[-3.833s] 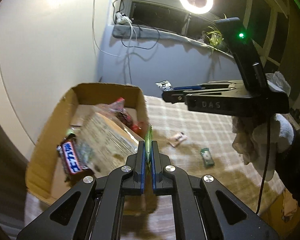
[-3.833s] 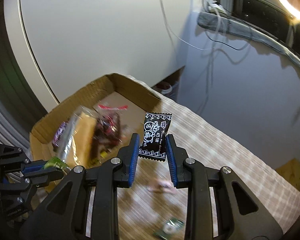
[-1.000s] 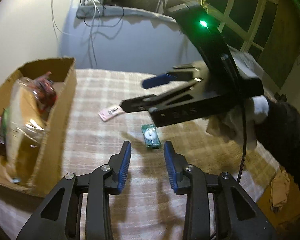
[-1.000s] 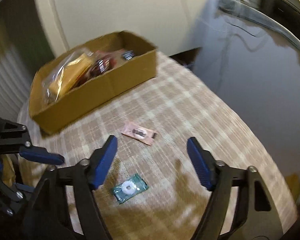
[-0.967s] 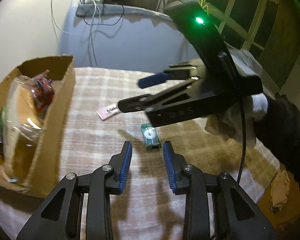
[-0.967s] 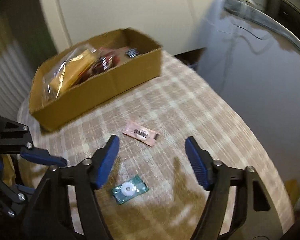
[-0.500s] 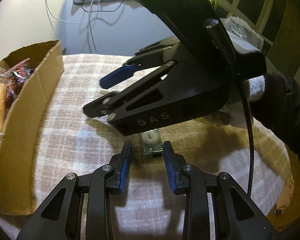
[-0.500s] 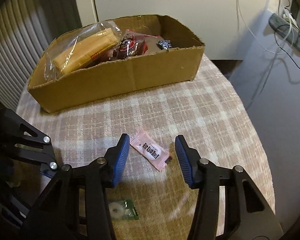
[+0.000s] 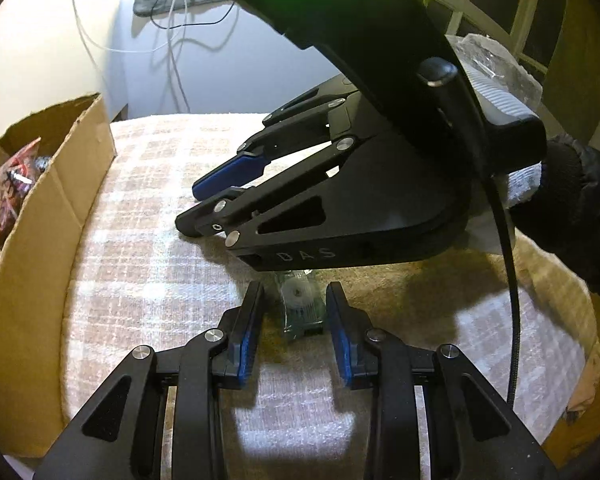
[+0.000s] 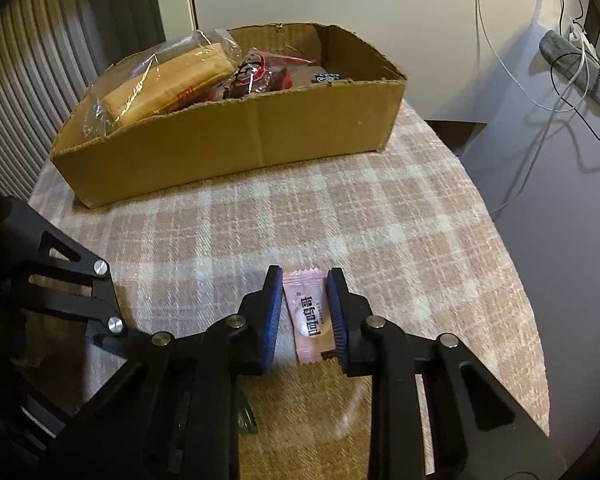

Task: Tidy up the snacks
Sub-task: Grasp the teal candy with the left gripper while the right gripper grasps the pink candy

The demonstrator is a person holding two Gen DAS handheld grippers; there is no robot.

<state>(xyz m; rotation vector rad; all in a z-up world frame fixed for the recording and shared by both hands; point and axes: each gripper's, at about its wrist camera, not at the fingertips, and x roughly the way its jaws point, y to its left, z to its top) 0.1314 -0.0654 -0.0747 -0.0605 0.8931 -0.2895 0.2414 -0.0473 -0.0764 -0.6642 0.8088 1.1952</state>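
A green candy packet point(image 9: 300, 304) lies flat on the checked tablecloth, and my left gripper point(image 9: 294, 288) stands open with one finger on either side of it and gaps showing. A pink candy packet point(image 10: 308, 316) lies between the fingers of my right gripper point(image 10: 304, 272). Its jaws are closing, with the pads at the packet's long edges and the wrapper still flat. In the left wrist view the right gripper point(image 9: 188, 210) reaches in from the right, just above the green packet. The cardboard box point(image 10: 228, 148) holds several snacks.
The box point(image 9: 40, 240) stands at the table's left side, close to the left gripper. The round table's edge point(image 10: 532, 320) drops off to the right. A gloved hand and dark sleeve point(image 9: 572, 208) hold the right gripper. Cables hang on the wall behind.
The right jaws have narrowed from wide to close around the pink packet, and that gripper has rolled and dropped. The left gripper moved forward and down until the green packet sat between its fingers.
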